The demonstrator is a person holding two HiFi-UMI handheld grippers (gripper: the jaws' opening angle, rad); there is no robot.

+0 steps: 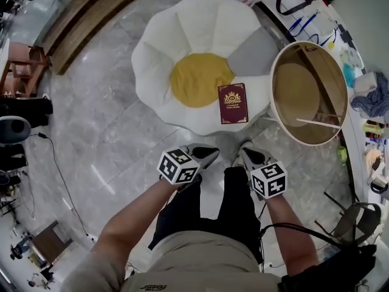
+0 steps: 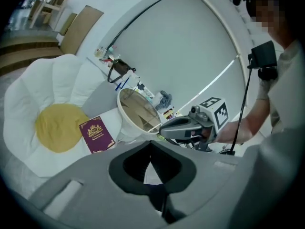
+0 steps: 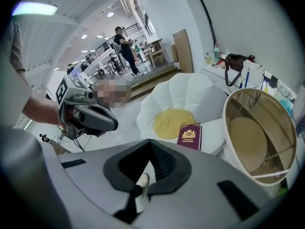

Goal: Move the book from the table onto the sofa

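Observation:
A maroon book with a gold crest lies flat on a white petal of the flower-shaped sofa, just right of its yellow centre. The book also shows in the left gripper view and the right gripper view. My left gripper and right gripper hover side by side close to my body, short of the sofa and apart from the book. Both are shut with nothing between the jaws. Each camera sees its own closed jaws: the left gripper and the right gripper.
A round table with a white rim and wooden top stands right of the sofa, touching its edge. A cluttered counter runs along the right wall. A wooden stool and cables are at left. People stand far off.

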